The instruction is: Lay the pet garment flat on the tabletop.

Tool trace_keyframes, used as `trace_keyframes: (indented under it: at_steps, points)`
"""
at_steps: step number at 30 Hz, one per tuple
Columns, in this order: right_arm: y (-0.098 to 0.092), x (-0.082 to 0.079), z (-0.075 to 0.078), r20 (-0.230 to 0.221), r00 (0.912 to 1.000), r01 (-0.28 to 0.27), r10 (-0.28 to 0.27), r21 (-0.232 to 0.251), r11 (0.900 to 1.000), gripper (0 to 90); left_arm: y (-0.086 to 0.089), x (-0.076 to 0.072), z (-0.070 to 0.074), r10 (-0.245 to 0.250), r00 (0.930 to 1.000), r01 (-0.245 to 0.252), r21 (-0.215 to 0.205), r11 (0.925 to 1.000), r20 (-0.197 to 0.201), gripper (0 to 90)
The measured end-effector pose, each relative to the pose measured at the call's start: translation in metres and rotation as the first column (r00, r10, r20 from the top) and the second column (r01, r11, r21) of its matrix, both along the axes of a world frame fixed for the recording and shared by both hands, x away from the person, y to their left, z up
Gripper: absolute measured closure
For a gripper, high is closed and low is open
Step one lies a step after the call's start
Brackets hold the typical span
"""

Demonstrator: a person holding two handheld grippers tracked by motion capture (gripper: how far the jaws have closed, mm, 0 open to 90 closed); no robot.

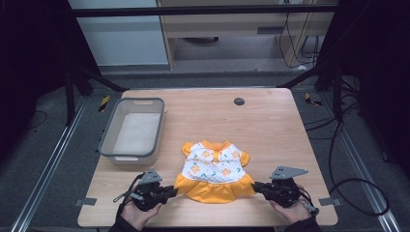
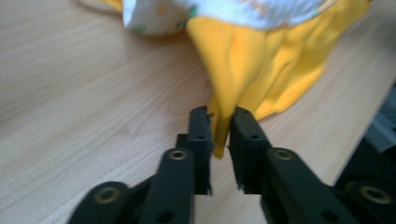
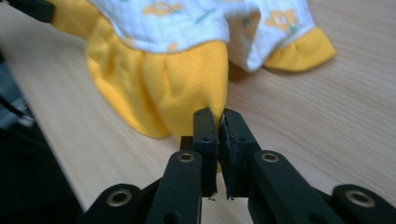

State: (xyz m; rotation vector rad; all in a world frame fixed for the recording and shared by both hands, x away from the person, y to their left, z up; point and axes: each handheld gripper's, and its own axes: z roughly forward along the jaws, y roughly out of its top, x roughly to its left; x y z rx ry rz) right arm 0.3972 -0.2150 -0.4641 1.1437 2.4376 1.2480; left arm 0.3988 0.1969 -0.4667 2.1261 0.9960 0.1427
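Nearest the high view's lens, two hands come in from the bottom edge, each with a gripper at a lower corner of a small dress (image 1: 215,169) that lies flat on the wooden table (image 1: 270,125), near its front edge.

Starting at the left, a grey plastic bin (image 1: 133,128) stands on the table's far left part, well apart from the dress. Next, the left gripper (image 1: 170,191) has its jaws nearly together on a fold of the orange skirt hem (image 2: 219,140); the cloth runs between the pads, so it is clamped on the dress. At the middle, the white printed bodice lies spread with its collar pointing away from the person. On the right, the right gripper (image 1: 256,186) has its jaws pressed almost shut at the skirt's other corner (image 3: 205,93), with orange cloth just at the tips.

Both bites look shallow, at the very edge of the hem. In my judgement a lift or pull could slip one corner free, most likely the right one, leaving the dress hanging lopsided. Uneven pulling could also bunch the skirt or drag the bodice across the table.
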Motion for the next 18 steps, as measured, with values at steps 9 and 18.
trace_keyframes:
  at_steps: [9, 18]
  points:
    - [0.000, 0.003, -0.005, 0.113, 0.9932, 0.035, -0.031, -0.032, 0.999, 66.0, 0.011, -0.001, 0.010, 0.052, 0.9904, -0.045, -0.062, 0.9971, 0.128, 43.9]
    - [-0.001, 0.026, 0.020, 0.219, 0.9695, 0.102, -0.110, 0.048, 0.994, 52.7, 0.011, 0.023, 0.044, 0.103, 0.9623, -0.081, -0.094, 0.9922, 0.252, 38.3]
